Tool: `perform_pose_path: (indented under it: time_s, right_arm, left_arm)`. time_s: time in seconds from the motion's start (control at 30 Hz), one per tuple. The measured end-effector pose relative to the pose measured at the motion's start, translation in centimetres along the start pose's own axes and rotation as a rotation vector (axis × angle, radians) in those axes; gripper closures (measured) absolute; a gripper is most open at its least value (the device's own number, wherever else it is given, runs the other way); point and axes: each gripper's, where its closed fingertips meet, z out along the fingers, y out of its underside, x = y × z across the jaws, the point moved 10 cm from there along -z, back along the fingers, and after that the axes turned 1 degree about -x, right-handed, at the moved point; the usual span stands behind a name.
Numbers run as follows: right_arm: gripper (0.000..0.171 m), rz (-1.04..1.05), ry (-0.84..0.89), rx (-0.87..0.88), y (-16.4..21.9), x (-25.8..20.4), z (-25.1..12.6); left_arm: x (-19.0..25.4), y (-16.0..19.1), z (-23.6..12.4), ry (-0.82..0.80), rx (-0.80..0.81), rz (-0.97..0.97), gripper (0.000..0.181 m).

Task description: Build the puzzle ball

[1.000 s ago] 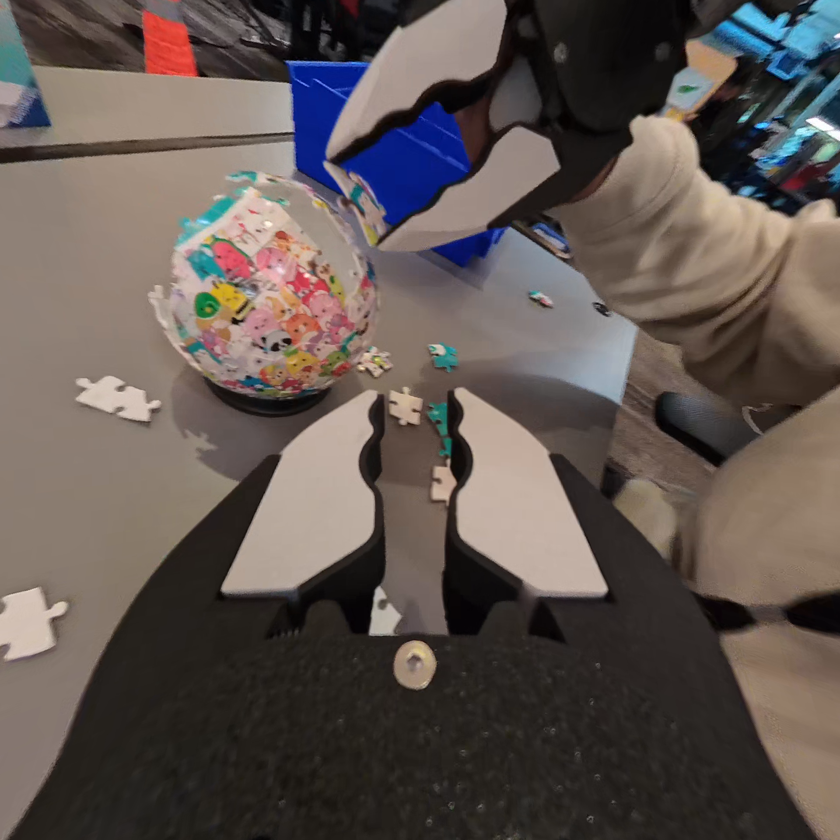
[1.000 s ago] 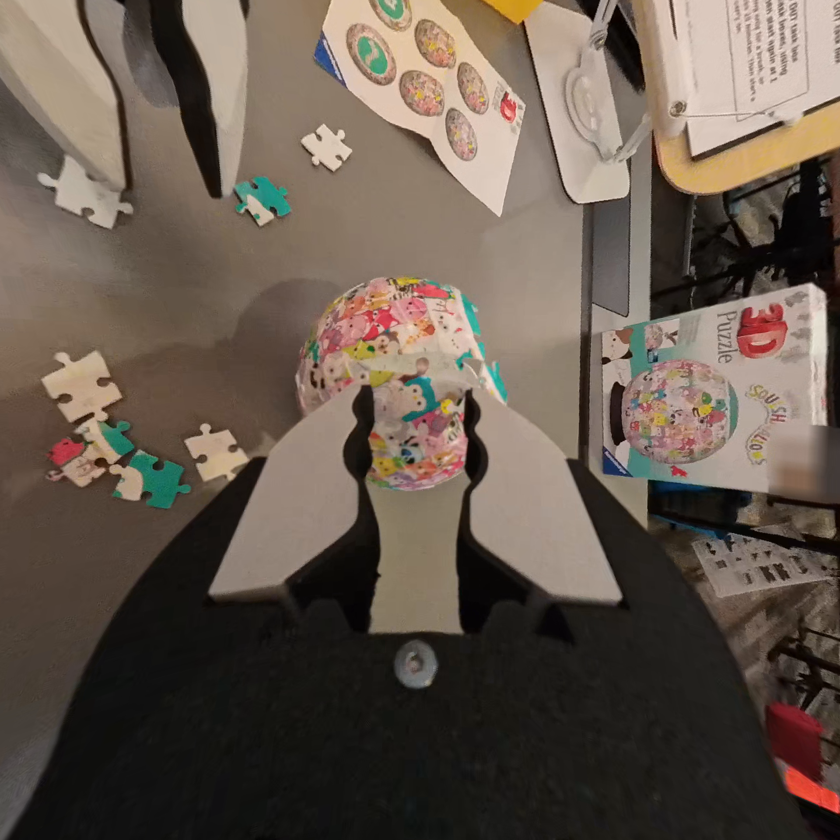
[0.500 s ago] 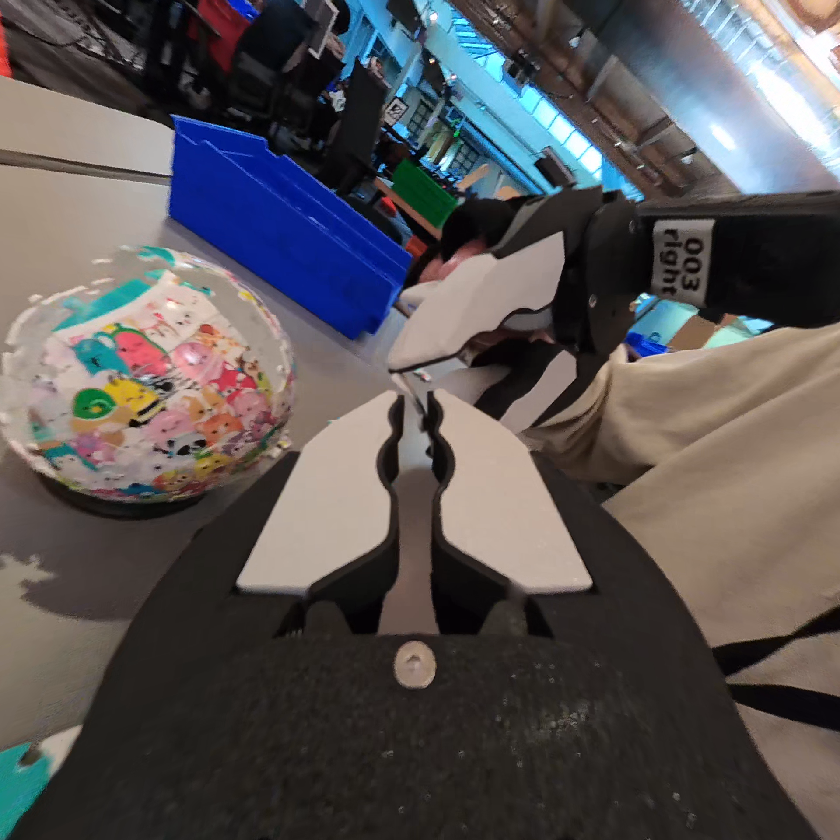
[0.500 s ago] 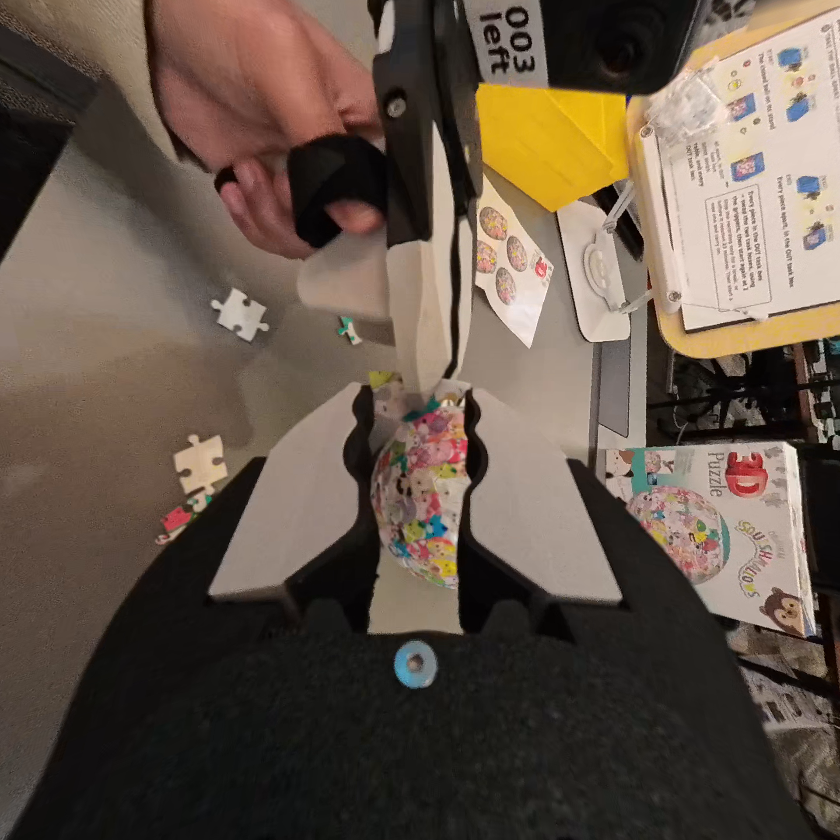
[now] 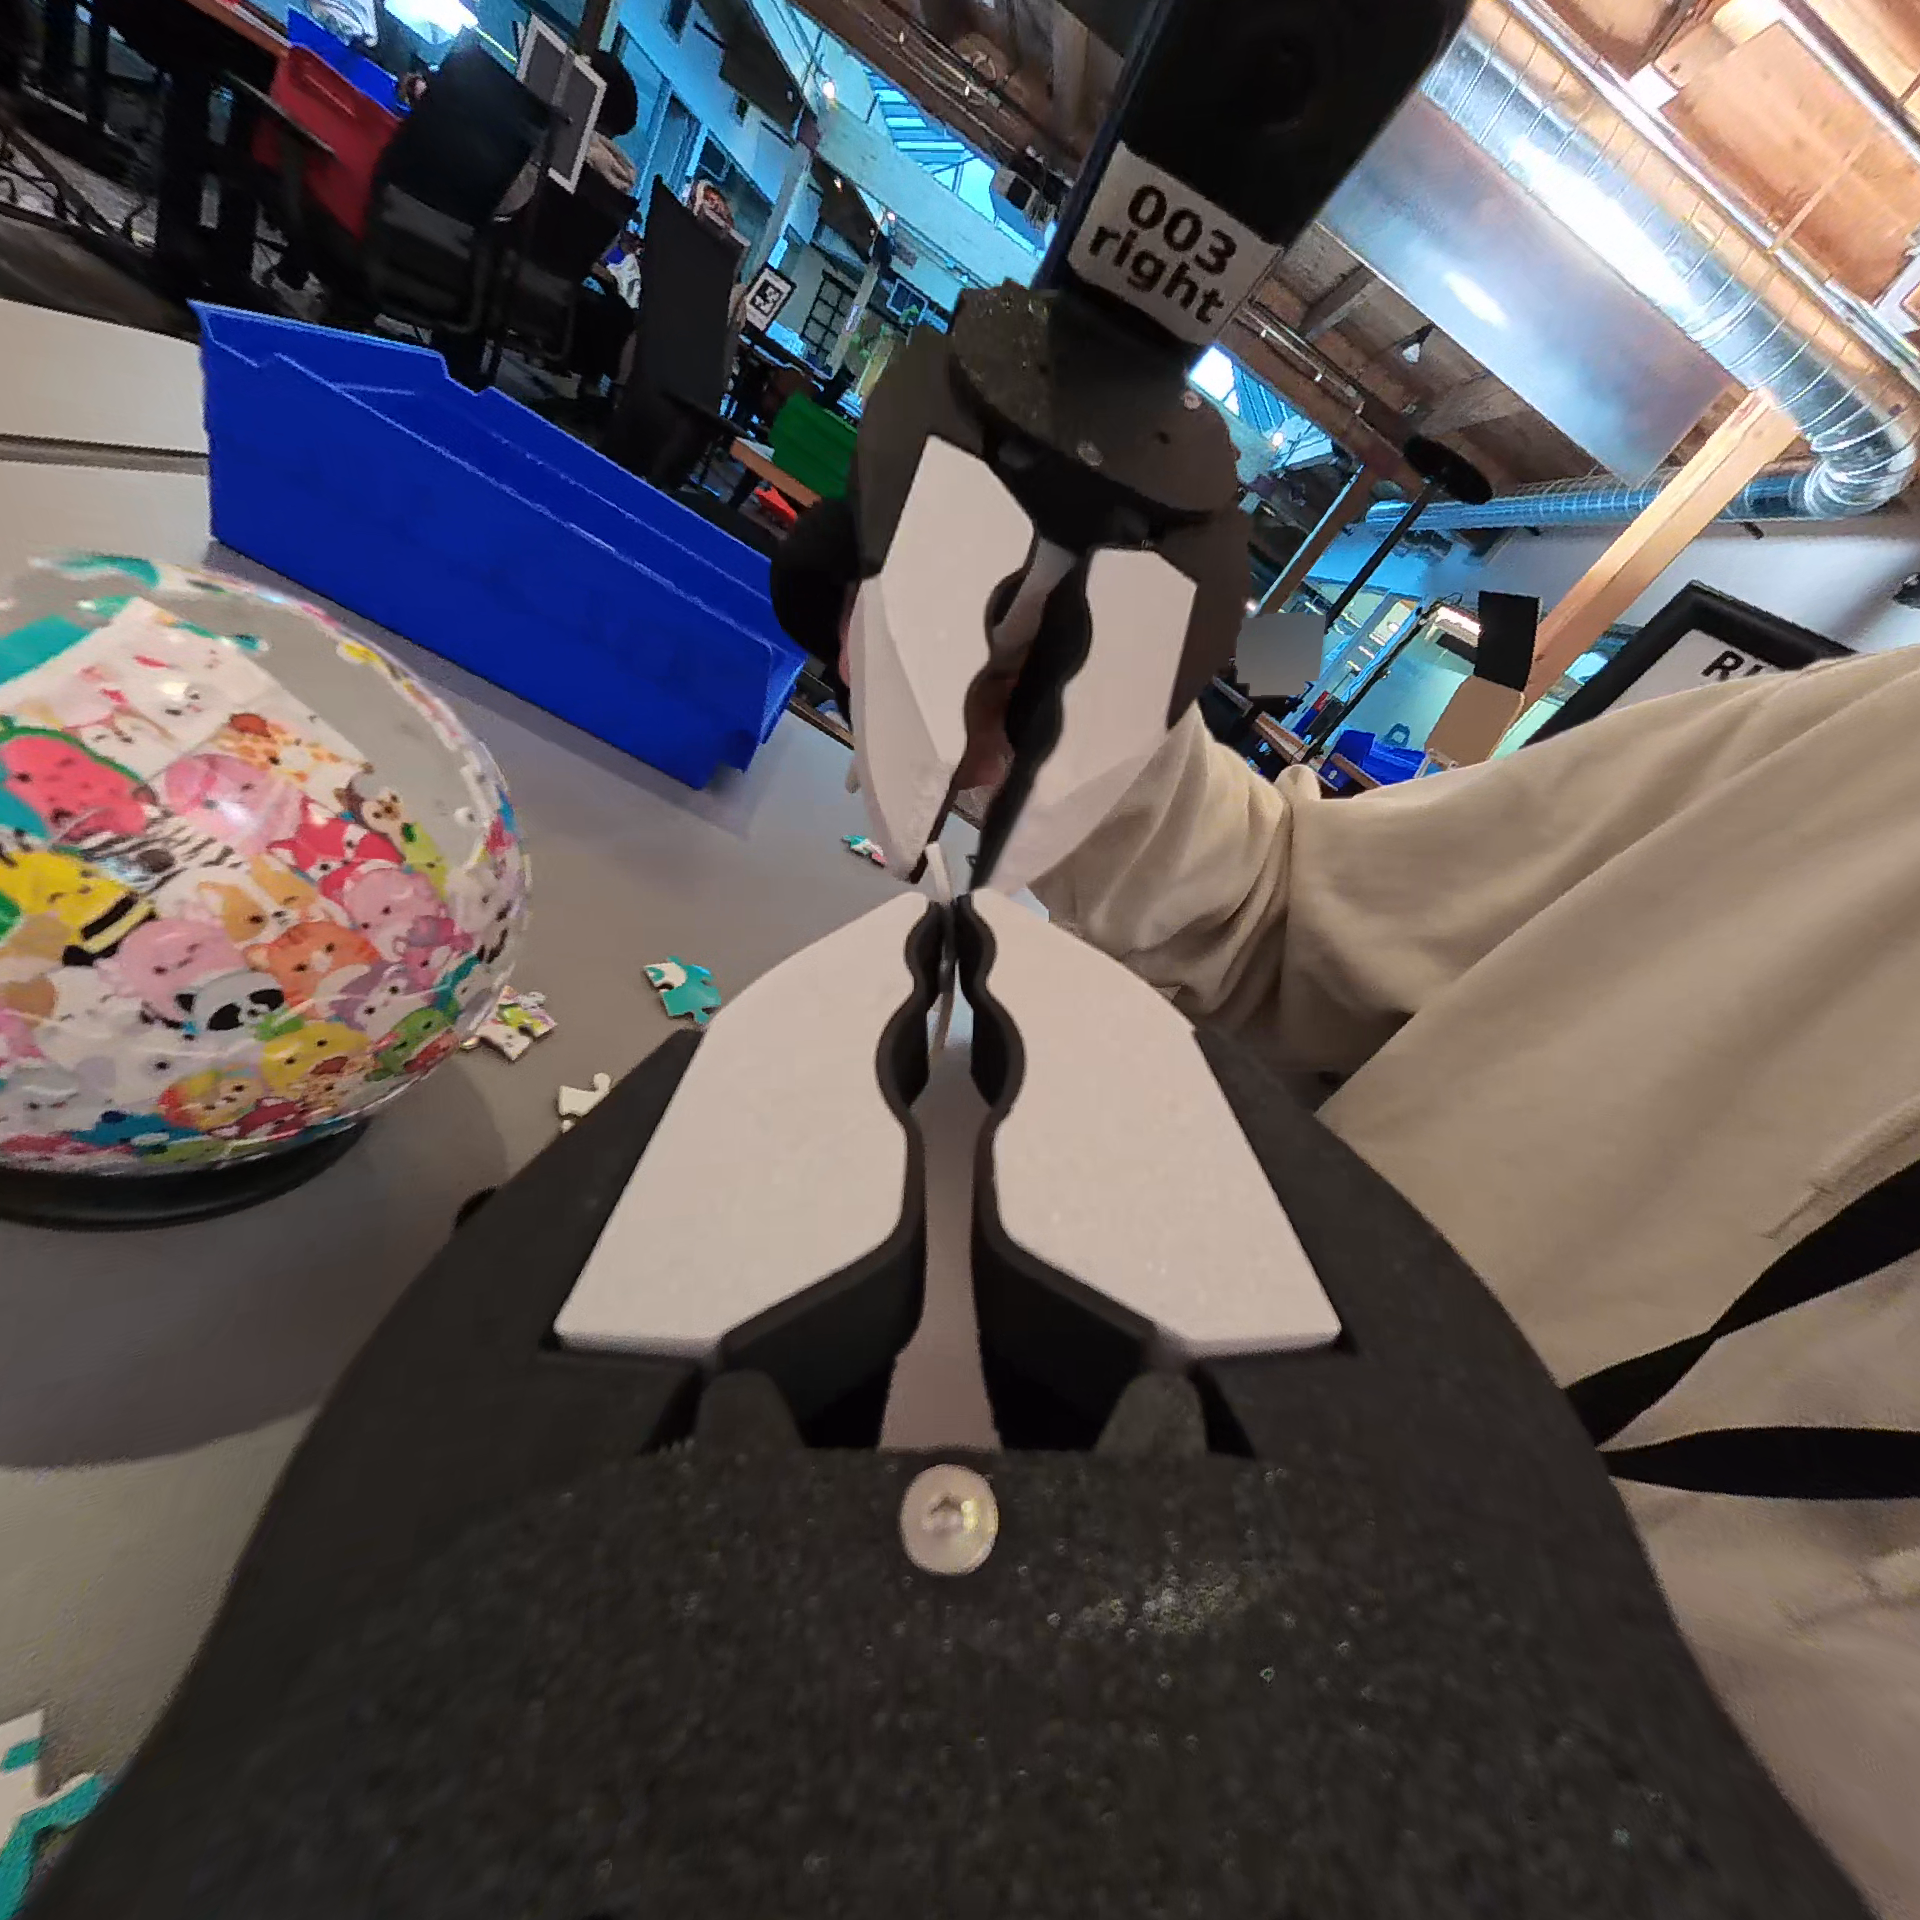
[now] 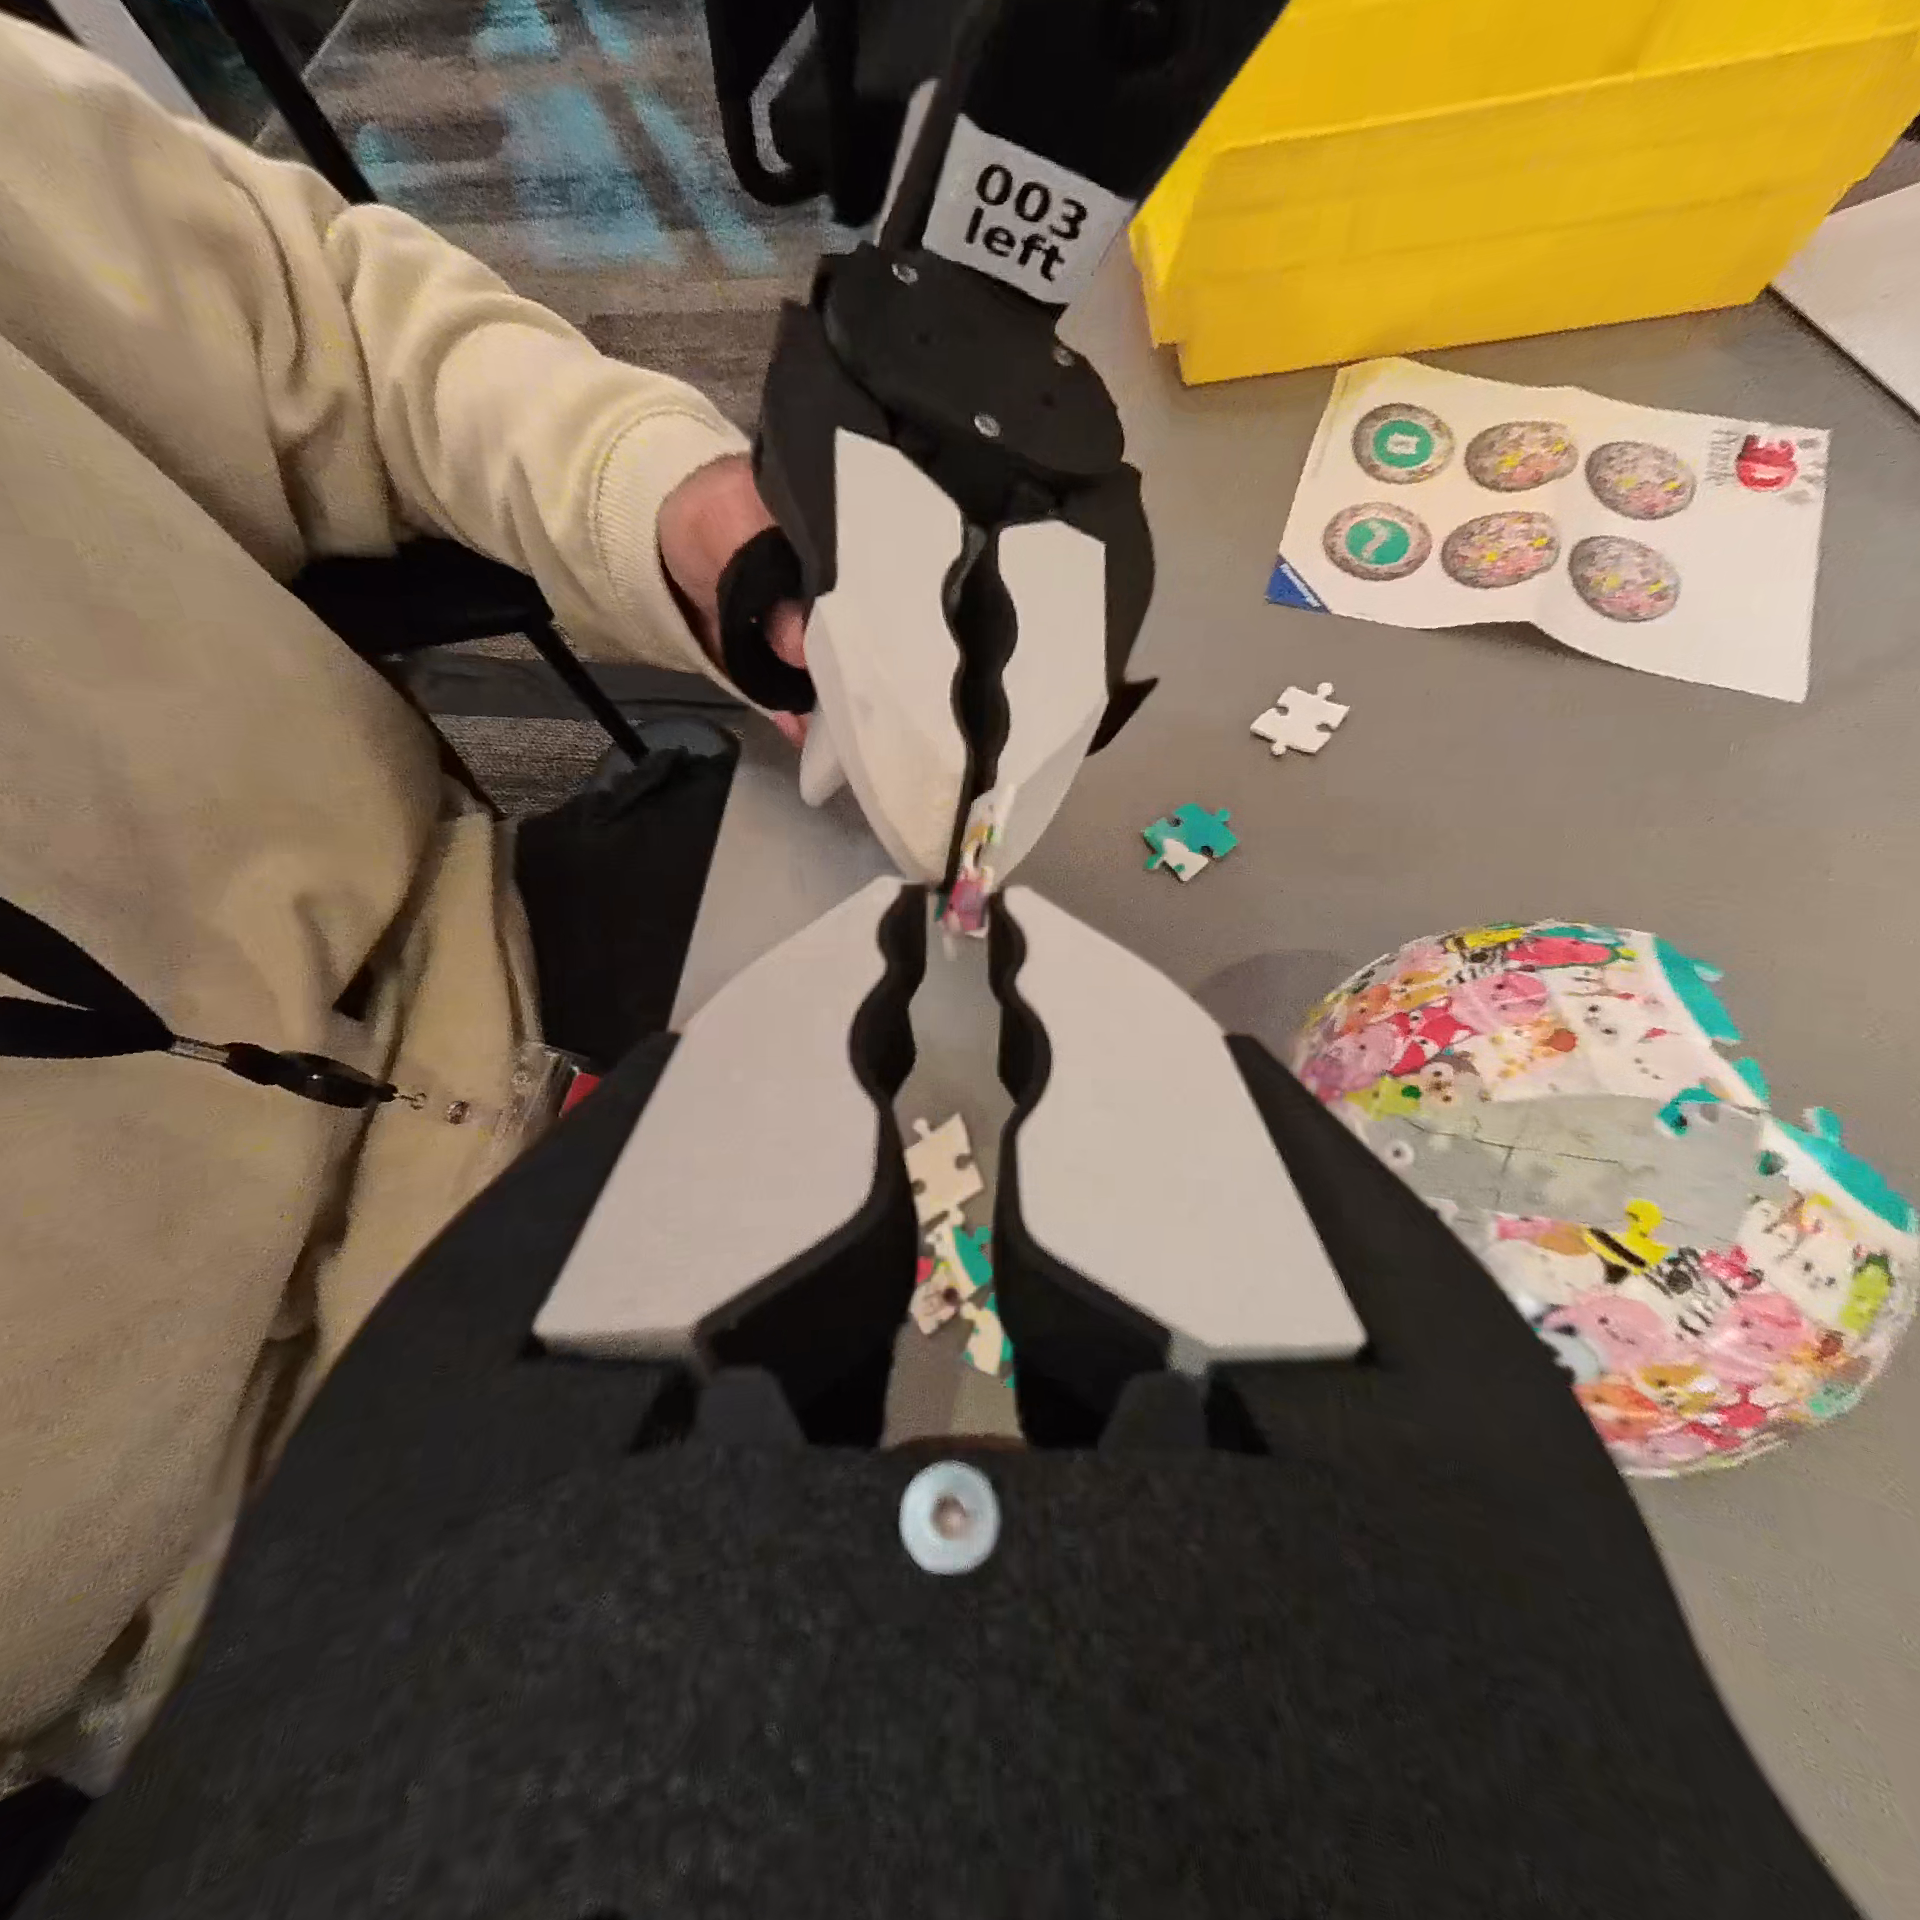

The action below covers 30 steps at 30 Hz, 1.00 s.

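The puzzle ball [image 5: 208, 883] stands part-built on its black stand [image 5: 177, 1184] at the left of the left wrist view. It also shows at the right of the right wrist view [image 6: 1621, 1174], with an open gap in its shell. My left gripper [image 5: 945, 914] is shut on a puzzle piece [image 5: 940, 862], seen edge-on as a thin white strip. The right wrist view shows that piece's colourful face [image 6: 966, 904] sticking out of the left gripper [image 6: 971, 852]. My right gripper [image 6: 958, 904] faces it tip to tip. Its narrowed fingers stand around the piece's free end, with gaps at the pads.
A blue bin [image 5: 468, 540] stands behind the ball and a yellow bin [image 6: 1507, 177] at the far side. An instruction sheet [image 6: 1558, 520] lies flat. Loose pieces [image 6: 1190, 840] [image 6: 1299, 717] [image 5: 681, 987] lie on the grey table. A person's cream sleeve [image 5: 1507, 935] fills one side. Both grippers' tips are close together, under 4 cm apart.
My left gripper closed on a piece and lifted it off the table. My right gripper left the ball, turned to face the left one, and its jaws narrowed around the piece.
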Motion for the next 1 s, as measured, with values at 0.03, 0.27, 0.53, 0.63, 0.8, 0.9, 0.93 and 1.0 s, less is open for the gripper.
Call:
perform_pose_path:
  time_s: [0.03, 0.27, 0.53, 0.63, 0.8, 0.9, 0.93, 1.0]
  right_arm:
    - [0.165, -0.010, 0.019, 0.001, 0.0, -0.1, -0.1]
    - [0.168, 0.001, 0.084, -0.063, 0.0, 1.3, -1.2]
    - [0.169, 0.229, -0.002, -0.246, 1.0, 8.9, -2.2]
    - [0.169, 0.285, -0.067, -0.273, 1.2, 9.9, -2.1]
    - [0.169, 0.326, -0.097, -0.297, 1.6, 10.7, -1.7]
    - [0.168, 0.307, -0.071, -0.296, 1.7, 10.8, -1.6]
    - [0.167, 0.298, -0.056, -0.302, 1.8, 10.9, -1.6]
    - [0.166, 0.273, -0.020, -0.312, 1.9, 11.0, -1.7]
  left_arm:
    - [0.2, 0.0, 0.1, -0.003, -0.002, 0.006, 0.179]
    - [-0.3, 0.1, 0.3, -0.172, -0.011, 0.124, 0.158]
    - [-2.4, 0.6, -0.1, -0.332, -0.042, 0.169, 0.160]
    - [-2.8, 0.4, 0.1, -0.347, -0.050, 0.208, 0.171]
    - [-3.4, -1.1, 0.8, -0.369, -0.055, 0.278, 0.181]
    - [-4.1, -2.0, 1.2, -0.409, -0.064, 0.318, 0.181]
    - [-4.4, -2.1, 1.3, -0.411, -0.071, 0.324, 0.181]
    - [-4.7, -2.3, 1.6, -0.415, -0.081, 0.337, 0.181]
